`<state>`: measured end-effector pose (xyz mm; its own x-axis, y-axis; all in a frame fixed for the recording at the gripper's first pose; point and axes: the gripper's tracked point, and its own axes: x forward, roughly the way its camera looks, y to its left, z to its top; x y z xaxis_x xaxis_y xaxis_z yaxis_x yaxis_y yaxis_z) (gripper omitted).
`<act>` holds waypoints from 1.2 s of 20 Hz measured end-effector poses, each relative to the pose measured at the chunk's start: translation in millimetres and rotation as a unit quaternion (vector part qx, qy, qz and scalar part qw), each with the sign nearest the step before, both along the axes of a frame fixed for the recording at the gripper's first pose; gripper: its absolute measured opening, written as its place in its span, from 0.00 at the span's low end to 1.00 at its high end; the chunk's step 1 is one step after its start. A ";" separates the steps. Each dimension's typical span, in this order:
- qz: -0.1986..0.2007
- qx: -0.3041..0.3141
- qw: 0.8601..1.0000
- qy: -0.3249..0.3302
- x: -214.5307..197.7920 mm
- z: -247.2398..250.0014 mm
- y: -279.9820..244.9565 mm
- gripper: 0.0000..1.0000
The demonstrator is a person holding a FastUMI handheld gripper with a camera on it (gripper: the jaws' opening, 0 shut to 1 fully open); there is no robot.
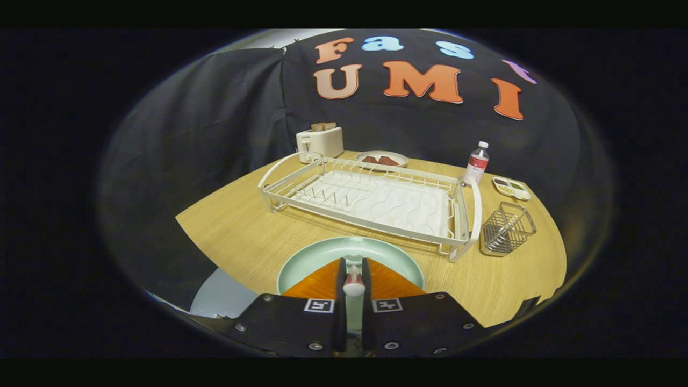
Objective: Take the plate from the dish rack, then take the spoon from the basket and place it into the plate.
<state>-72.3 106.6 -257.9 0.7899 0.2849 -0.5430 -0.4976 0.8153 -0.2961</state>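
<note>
Over the plate (322,255) — gripper (353,269) fingers clamped on the spoon (353,282).

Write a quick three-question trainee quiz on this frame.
1. True or false: the green plate sits in the dish rack.
2. What is the gripper shut on? A) a bottle B) the spoon C) nothing
3. Name the wire container on the table beside the dish rack's near right corner.

Key:
1. False. The plate lies on the table in front of the dish rack, under the gripper.
2. B. Both fingers press on the spoon, above the plate.
3. The basket.
</note>
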 end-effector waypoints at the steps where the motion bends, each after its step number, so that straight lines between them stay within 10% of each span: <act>1: 0.000 -0.001 1.000 0.002 -0.9 -1.7 0.3 0.13; 6: -0.016 -0.002 1.000 0.015 7.6 -5.6 -3.6 0.33; 10: -0.035 0.005 0.999 0.004 19.9 13.8 -11.0 0.95; 24: -0.116 0.064 0.984 -0.119 83.4 156.1 -46.8 0.99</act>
